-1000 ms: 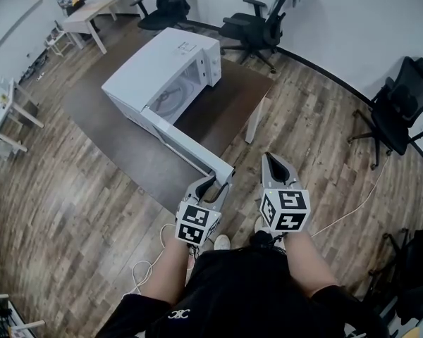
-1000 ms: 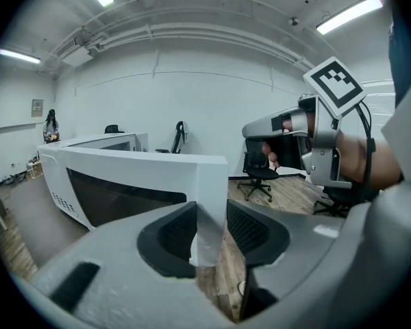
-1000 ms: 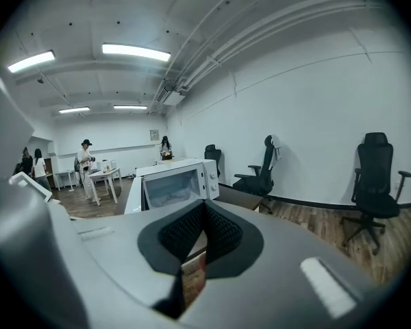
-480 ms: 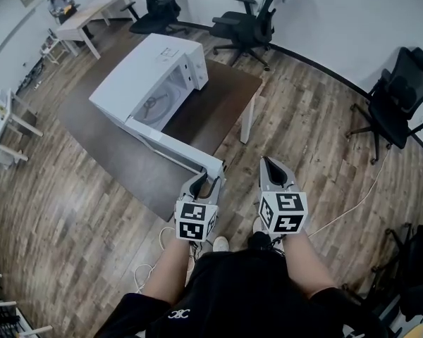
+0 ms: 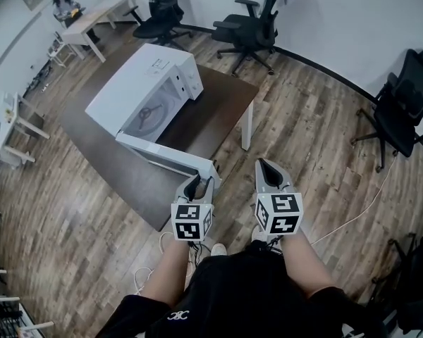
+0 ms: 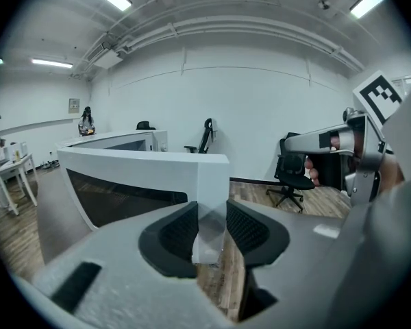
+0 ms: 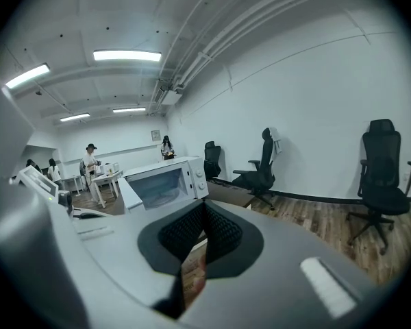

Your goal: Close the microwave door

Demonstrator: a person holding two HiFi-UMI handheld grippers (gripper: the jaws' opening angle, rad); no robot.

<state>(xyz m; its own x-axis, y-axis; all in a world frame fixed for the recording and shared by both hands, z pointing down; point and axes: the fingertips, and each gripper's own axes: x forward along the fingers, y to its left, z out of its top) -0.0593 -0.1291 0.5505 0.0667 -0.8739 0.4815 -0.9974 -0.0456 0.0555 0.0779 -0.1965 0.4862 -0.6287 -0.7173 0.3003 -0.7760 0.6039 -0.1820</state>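
The microwave (image 5: 144, 76) sits on a dark brown table (image 5: 222, 108) with its door (image 5: 166, 159) swung wide open. The door is hinged at the left of the oven front, and its free end reaches about to the table edge nearest the person. The left gripper (image 5: 199, 183) has that free end between its jaws. The jaws have just been closing a little and stand wide, and in the left gripper view the pads (image 6: 181, 232) appear to press on the two faces of the white door edge. The right gripper (image 5: 266, 166) hangs just beside it on the right, apart from the door, over the wooden floor, with its jaws drawn together on nothing. The turntable (image 5: 149, 111) shows in the open cavity, and a wedge of table top lies between the door and the oven front.

Two black office chairs (image 5: 250, 27) stand behind the table, and a third chair (image 5: 402, 108) is well off to the right. A pale cable (image 5: 359, 203) trails across the floor toward that chair. In the far corner a seated person (image 5: 62, 4) is at a white desk (image 5: 99, 16)
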